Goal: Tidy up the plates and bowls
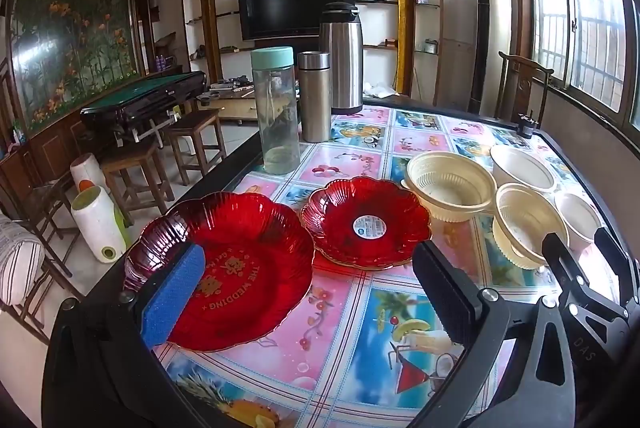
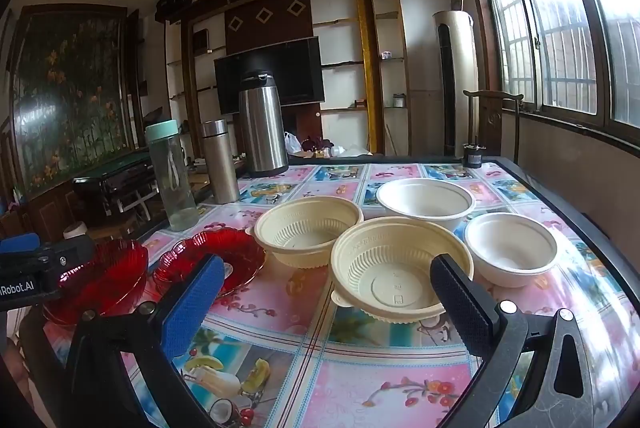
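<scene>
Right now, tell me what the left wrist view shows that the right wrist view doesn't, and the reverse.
Only the left wrist view: gold lettering on the large red plate, the round sticker in the small red plate, and wooden stools beside the table.
Only the right wrist view: the molded base inside the near cream bowl.
Both: four bowls, two red plates, three bottles, and both grippers open, left gripper and right gripper.

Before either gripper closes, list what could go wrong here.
1. The left gripper is open around the large red scalloped glass plate, which lies near the table edge; a poor pinch could slide it off.
2. The right gripper is open by the nearest ribbed cream plastic bowl; thin plastic may flex and slip.
3. The tall clear bottle with mint lid stands behind the plates and could be knocked over.
</scene>
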The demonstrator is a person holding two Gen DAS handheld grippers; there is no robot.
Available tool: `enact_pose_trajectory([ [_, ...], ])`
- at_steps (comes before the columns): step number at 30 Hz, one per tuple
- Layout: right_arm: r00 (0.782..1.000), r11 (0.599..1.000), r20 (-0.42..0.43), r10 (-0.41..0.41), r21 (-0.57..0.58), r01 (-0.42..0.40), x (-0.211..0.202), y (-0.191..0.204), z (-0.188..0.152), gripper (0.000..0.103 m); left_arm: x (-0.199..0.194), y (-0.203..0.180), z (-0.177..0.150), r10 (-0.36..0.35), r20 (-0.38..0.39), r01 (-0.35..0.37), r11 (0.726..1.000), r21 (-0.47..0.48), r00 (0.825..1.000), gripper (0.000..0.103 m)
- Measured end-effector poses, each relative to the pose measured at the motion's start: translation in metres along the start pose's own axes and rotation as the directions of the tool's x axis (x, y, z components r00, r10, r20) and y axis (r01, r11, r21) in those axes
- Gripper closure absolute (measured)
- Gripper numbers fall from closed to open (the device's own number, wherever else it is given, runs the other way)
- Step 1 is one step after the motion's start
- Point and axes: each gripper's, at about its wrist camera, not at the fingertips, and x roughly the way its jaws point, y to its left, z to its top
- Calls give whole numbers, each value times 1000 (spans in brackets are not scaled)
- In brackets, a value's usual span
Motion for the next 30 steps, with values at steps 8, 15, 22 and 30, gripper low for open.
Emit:
enact_pose_trajectory([
  [8, 1000, 1000, -9, -7, -11, 7, 3, 2, -2, 0, 3, 5, 0, 0, -3, 0, 1000, -8, 1000, 0],
  [15, 1000, 1000, -17, -14, -24, 13, 6, 5, -2, 0, 7, 9, -1, -3, -8, 3, 1000, -10, 1000, 0],
  [22, 999, 999, -25, -24, -47, 23, 9, 9, -4, 0, 13, 16, -1, -8, -18, 7, 1000, -16, 1000, 0],
  [30, 999, 997, -33, -36, -70, 33, 12, 13, -5, 0, 18, 23, -3, -14, -26, 13, 1000, -25, 1000, 0],
])
